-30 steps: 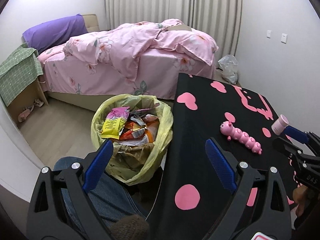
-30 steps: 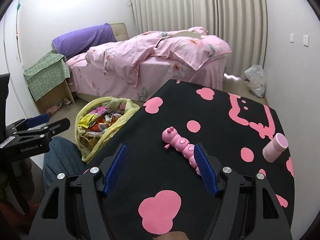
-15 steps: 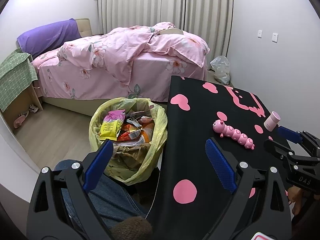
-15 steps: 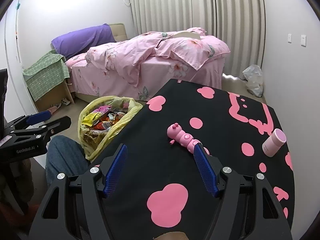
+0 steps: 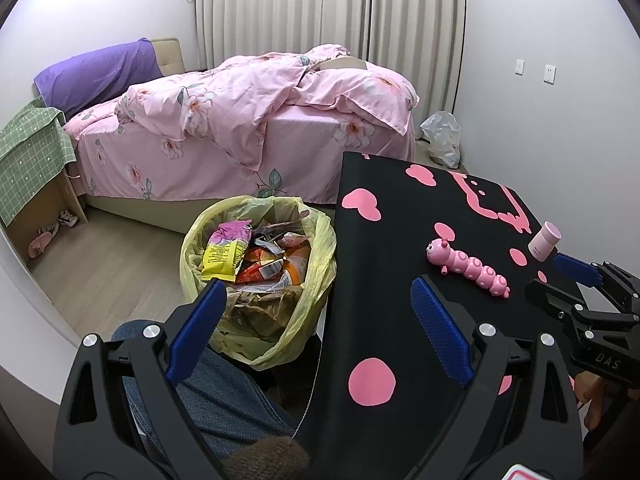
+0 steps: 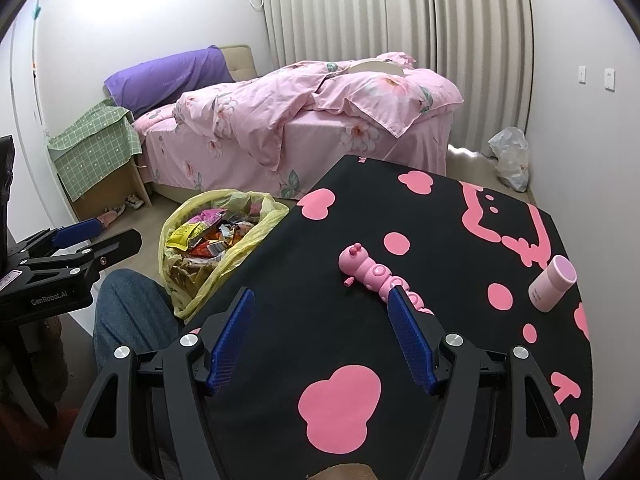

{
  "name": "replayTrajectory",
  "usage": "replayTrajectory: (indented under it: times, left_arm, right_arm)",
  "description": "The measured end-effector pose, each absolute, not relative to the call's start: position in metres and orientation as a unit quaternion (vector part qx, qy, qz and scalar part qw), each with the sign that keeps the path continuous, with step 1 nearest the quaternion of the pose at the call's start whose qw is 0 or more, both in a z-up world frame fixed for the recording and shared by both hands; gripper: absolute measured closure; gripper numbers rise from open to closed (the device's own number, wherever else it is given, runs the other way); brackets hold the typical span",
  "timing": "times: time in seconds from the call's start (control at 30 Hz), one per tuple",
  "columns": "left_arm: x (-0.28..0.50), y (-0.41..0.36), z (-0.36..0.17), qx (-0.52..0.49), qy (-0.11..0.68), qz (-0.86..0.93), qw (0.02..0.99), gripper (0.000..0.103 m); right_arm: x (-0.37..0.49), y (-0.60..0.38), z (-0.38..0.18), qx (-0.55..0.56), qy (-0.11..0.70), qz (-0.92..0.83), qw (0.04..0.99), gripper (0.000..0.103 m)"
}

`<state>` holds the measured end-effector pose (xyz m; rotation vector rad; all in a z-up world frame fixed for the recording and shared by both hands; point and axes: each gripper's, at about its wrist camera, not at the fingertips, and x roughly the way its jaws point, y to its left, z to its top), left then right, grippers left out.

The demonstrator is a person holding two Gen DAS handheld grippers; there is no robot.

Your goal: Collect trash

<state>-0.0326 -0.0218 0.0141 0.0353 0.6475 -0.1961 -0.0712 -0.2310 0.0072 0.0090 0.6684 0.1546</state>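
Note:
A bin lined with a yellow bag (image 5: 320, 256) (image 6: 256, 240) stands on the floor left of the table, full of snack wrappers (image 5: 226, 248). My left gripper (image 5: 320, 300) is open and empty, held above the bin and the table's left edge. My right gripper (image 6: 320, 300) is open and empty above the black table with pink shapes (image 6: 440, 220) (image 5: 400, 200). A pink caterpillar toy (image 6: 368, 272) (image 5: 468, 266) lies just beyond the right finger. A small pink bottle (image 6: 550, 282) (image 5: 544, 240) lies at the table's right side.
A bed with pink bedding (image 5: 248, 120) fills the room beyond the bin. A cabinet under a green cloth (image 5: 28, 160) stands at the left wall. A clear plastic bag (image 5: 442, 140) lies in the far corner. The person's jeans-clad leg (image 5: 216, 400) is below the left gripper.
Both grippers have drawn back and risen a little, so the bin, toy and bed look farther away. Both stay open and empty.

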Motion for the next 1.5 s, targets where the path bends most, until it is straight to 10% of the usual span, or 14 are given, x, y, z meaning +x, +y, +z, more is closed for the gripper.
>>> replayTrajectory:
  times: [1.5]
  left_arm:
    - [-0.032,-0.015,0.015,0.02,0.312,-0.09,0.946,0.014]
  right_arm:
    - [-0.073,-0.232,0.006,0.01,0.324,0.074,0.943,0.037]
